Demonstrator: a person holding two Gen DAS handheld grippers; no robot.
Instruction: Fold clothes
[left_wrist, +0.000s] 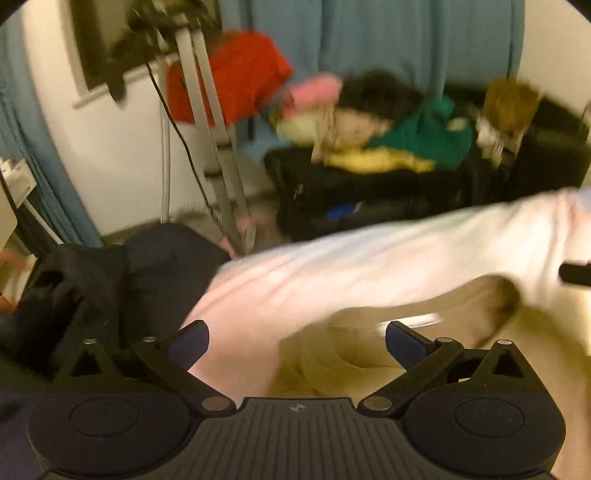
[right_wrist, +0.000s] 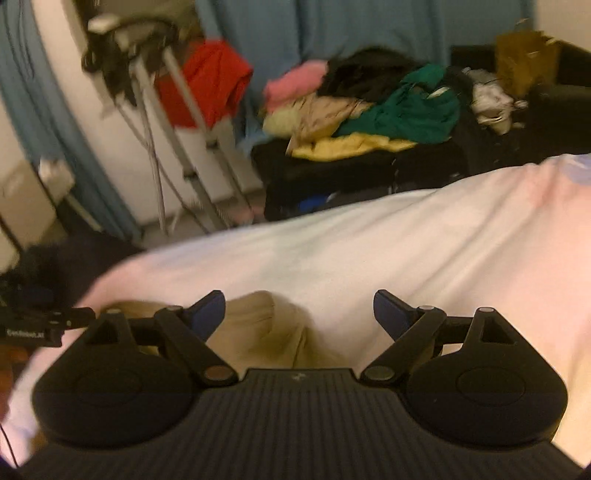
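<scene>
A tan garment (left_wrist: 343, 354) lies crumpled on the white bed sheet (left_wrist: 369, 258), just ahead of my left gripper (left_wrist: 295, 339), which is open and empty above it. In the right wrist view the same tan garment (right_wrist: 258, 332) lies between and below the fingers of my right gripper (right_wrist: 299, 314), also open and empty. The tip of the right gripper (left_wrist: 576, 275) shows at the right edge of the left wrist view. The left gripper (right_wrist: 40, 325) shows at the left edge of the right wrist view.
A dark garment (left_wrist: 92, 288) lies at the bed's left. Beyond the bed a black couch (left_wrist: 369, 184) holds a pile of clothes (left_wrist: 406, 136) in green, yellow, pink and black. A metal stand (left_wrist: 210, 129) with a red cloth (left_wrist: 229, 74) stands by the blue curtain.
</scene>
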